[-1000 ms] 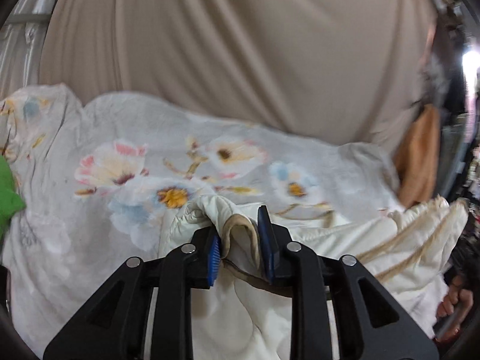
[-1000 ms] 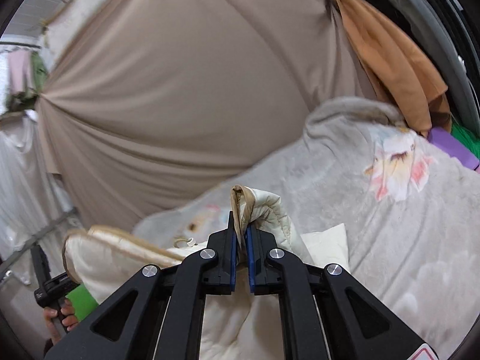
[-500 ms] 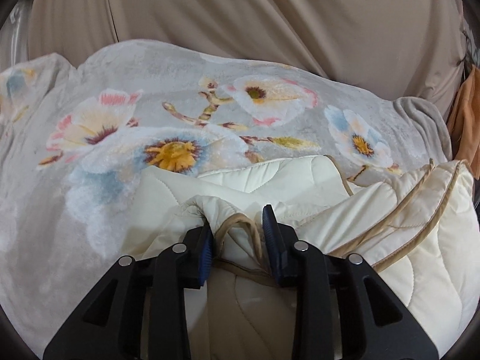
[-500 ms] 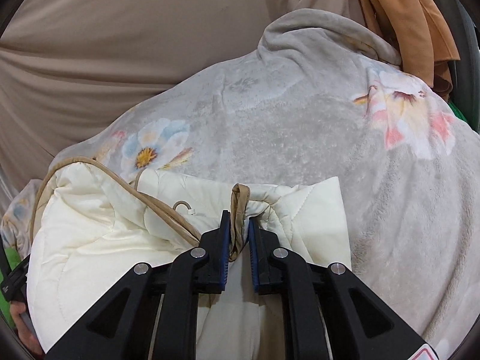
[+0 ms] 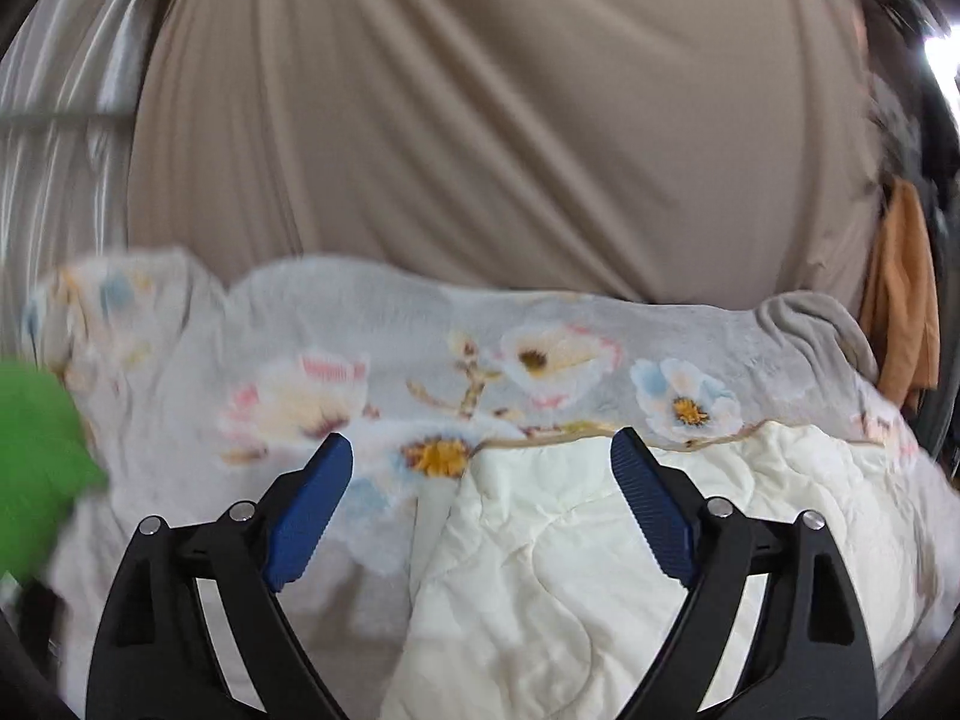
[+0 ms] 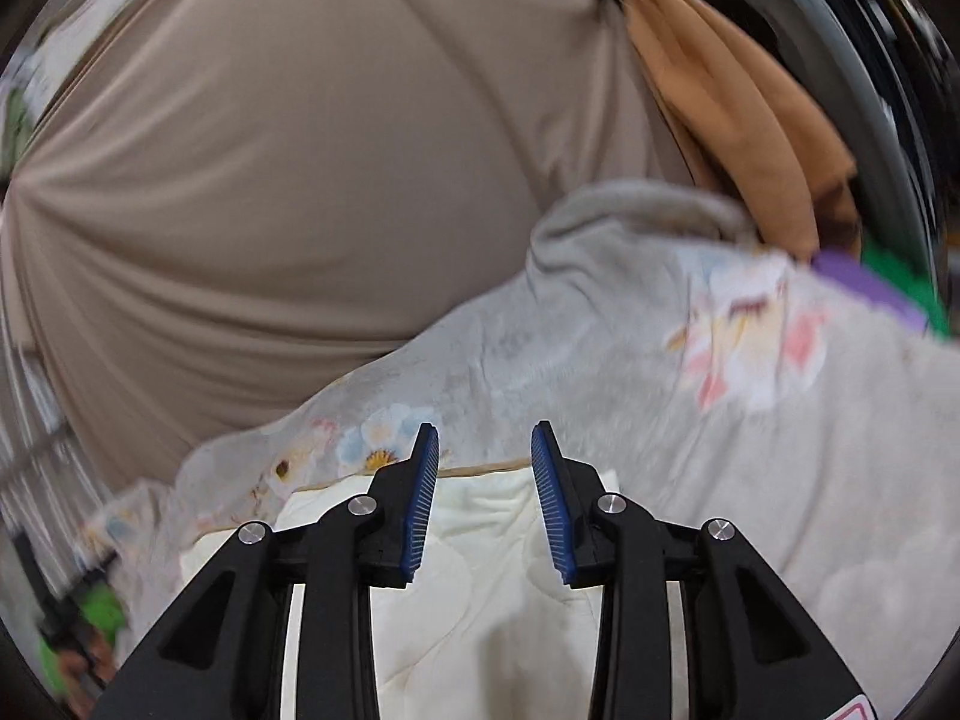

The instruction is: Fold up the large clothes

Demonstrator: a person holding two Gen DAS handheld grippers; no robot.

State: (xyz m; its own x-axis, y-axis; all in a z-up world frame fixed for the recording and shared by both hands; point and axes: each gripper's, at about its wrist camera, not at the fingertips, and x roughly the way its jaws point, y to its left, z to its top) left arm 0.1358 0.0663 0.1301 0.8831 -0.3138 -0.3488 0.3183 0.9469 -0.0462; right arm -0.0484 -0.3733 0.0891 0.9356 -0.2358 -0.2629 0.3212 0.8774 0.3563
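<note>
A cream quilted garment point(image 5: 570, 576) with tan piping lies folded on the grey floral blanket point(image 5: 336, 372). My left gripper point(image 5: 483, 450) is wide open and empty above the garment's far left edge. In the right wrist view the same cream garment point(image 6: 486, 570) lies under my right gripper point(image 6: 485, 438), which is open and empty above its far edge, on the floral blanket point(image 6: 600, 360).
A beige curtain point(image 5: 480, 120) hangs behind the bed. An orange cloth point(image 6: 732, 108) hangs at the right, with purple point(image 6: 864, 288) and green items below it. A green cloth point(image 5: 36, 456) lies at the left edge.
Both grippers let go of the garment's piped edge and opened. The garment dropped flat onto the blanket, and both grippers lifted back from it.
</note>
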